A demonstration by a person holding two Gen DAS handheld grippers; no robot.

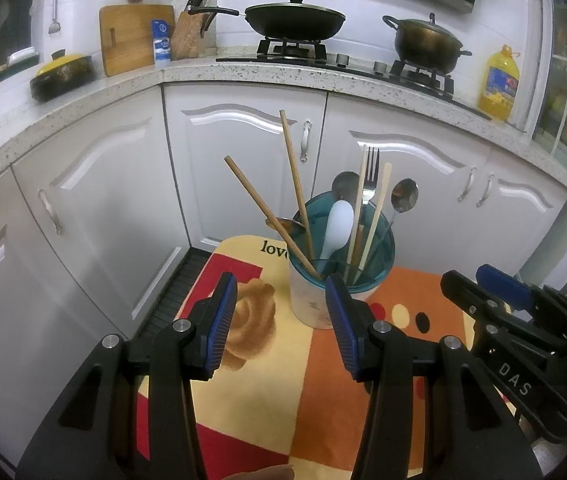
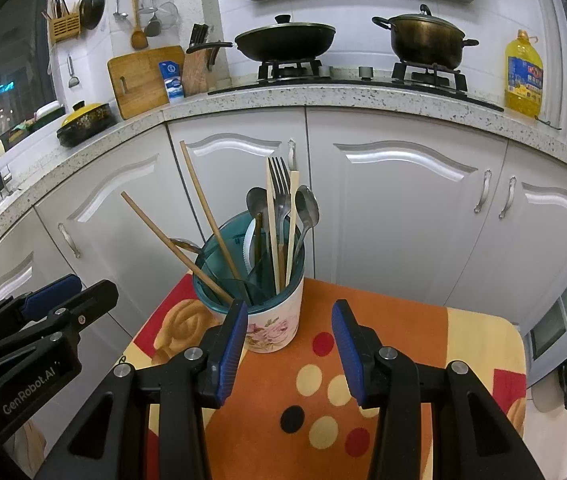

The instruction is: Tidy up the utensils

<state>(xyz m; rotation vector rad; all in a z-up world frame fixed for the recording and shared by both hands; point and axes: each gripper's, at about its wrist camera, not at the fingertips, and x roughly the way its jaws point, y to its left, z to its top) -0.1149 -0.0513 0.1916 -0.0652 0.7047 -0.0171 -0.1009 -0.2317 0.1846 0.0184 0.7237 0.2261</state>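
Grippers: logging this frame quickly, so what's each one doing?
Left gripper: open, holding nothing.
Right gripper: open, holding nothing.

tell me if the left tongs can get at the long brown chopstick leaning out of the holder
Probably yes: the left tongs are open and empty, and the chopstick leans out of the holder toward them with nothing between.

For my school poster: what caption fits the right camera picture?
Open right gripper faces a utensil holder of chopsticks, fork and spoons.
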